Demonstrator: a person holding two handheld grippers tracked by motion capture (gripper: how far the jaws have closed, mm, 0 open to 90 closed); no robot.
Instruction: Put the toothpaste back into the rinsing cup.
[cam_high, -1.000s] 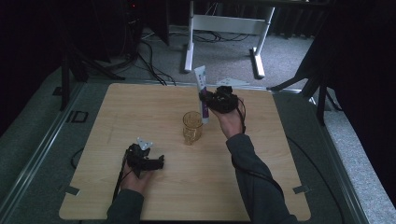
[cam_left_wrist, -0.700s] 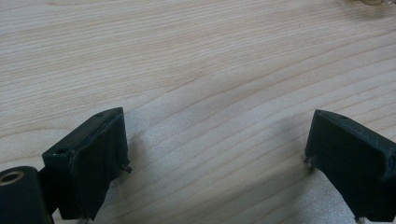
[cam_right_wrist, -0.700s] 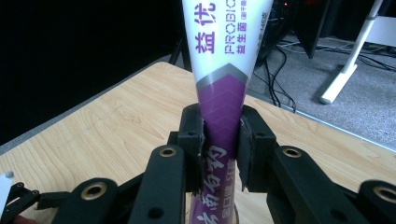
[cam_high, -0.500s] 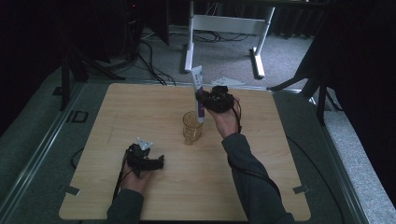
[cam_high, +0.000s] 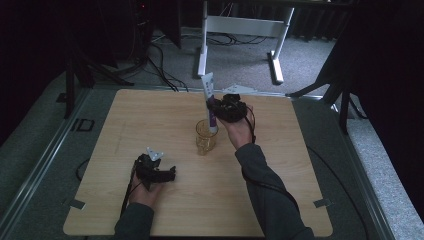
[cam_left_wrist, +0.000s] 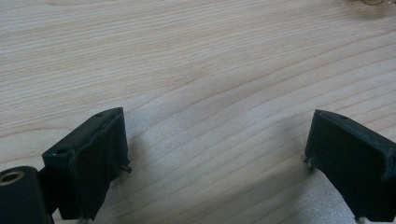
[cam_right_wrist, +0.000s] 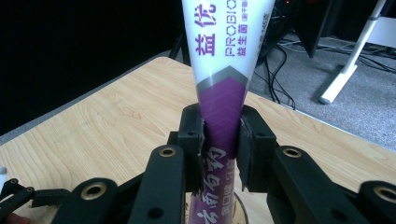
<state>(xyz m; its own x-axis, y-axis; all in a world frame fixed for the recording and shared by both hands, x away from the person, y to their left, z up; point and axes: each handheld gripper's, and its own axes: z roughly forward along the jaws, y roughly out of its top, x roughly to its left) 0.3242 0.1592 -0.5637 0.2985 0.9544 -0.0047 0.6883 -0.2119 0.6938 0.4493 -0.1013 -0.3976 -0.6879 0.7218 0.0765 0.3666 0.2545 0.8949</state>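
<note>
Purple and white, the tube (cam_high: 210, 102) is standing nearly upright in our right gripper (cam_high: 220, 111), its lower end dipping into the glass cup (cam_high: 205, 136) near the middle of the worktop (cam_high: 280, 165). In the right gripper view we are pinching the tube (cam_right_wrist: 223, 116) across its purple part: one jaw is pressing on each side, the white printed part is widening out above the jaws, and the purple part is running down below them toward the rim of the cup (cam_right_wrist: 243, 205). From the high view the tube is leaning slightly, its flat white end pointing toward the far edge of the worktop, and our right hand (cam_high: 239, 127) is holding the gripper just beside the cup on its right.

Our left gripper (cam_high: 159, 172) is resting low over the worktop, nearer to us and well apart from the cup. In the left gripper view we are keeping its jaws spread wide, with bare wood (cam_left_wrist: 210, 84) between them.
</note>
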